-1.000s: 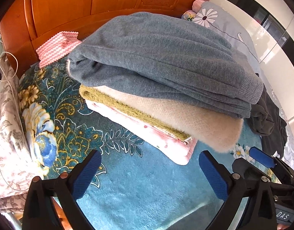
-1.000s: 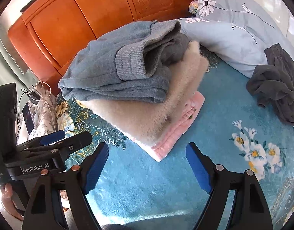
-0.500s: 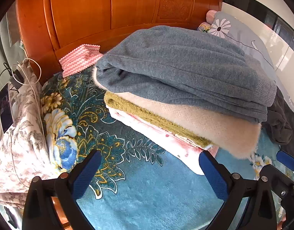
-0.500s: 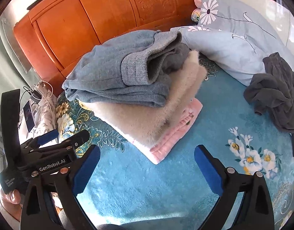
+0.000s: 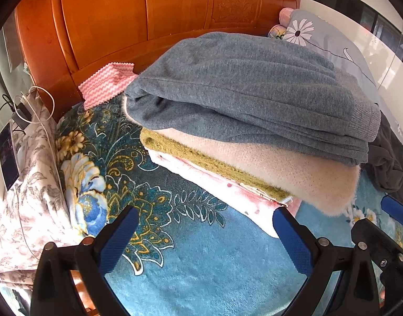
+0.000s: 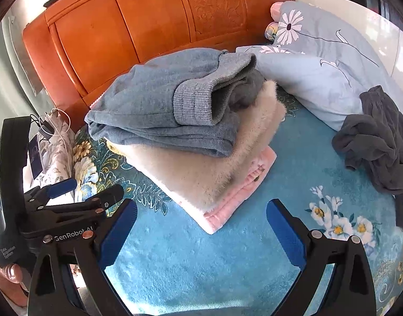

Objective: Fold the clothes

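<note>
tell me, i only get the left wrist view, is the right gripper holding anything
Observer: No. The right gripper has just been opening its jaws; they stand wide with nothing gripped between them.
Operator: anything left to fold
Observer: Yes, a dark grey garment lies crumpled on the blue blanket, to the right of the folded stack and apart from it.
Operator: stack tidy on that side
Observer: Mostly. The blue-grey garment on top has its ribbed cuff gaping open toward the right wrist camera.
</note>
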A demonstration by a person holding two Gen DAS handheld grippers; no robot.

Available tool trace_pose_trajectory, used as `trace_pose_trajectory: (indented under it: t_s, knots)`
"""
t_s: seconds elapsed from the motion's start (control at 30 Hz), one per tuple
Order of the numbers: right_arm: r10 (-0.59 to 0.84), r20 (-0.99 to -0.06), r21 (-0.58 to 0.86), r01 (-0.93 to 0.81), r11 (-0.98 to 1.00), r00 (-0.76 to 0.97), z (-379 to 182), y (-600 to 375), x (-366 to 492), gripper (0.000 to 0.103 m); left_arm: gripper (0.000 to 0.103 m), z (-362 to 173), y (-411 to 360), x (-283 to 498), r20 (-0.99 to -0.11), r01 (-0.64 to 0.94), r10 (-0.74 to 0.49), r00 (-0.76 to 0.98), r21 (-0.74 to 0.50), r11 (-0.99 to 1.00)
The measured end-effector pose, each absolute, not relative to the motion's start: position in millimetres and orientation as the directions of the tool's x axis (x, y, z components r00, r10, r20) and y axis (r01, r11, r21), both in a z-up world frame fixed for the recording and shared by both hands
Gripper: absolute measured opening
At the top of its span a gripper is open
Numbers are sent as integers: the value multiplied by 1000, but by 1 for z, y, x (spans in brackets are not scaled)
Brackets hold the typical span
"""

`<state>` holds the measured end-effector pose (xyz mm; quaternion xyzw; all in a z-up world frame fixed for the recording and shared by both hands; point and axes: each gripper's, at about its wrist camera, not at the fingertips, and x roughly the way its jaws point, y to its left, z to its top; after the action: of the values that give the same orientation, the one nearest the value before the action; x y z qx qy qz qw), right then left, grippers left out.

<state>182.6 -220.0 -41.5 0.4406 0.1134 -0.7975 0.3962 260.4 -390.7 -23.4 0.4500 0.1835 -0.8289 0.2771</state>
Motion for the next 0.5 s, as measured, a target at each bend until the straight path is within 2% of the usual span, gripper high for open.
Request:
trace_pose_trajectory:
  t_s: [0.5]
  knots:
    - [-501, -808, 123, 742, -659, -311, -48, -228, 174, 99, 103, -24, -390, 246, -852, 613, -286, -439, -51, -788]
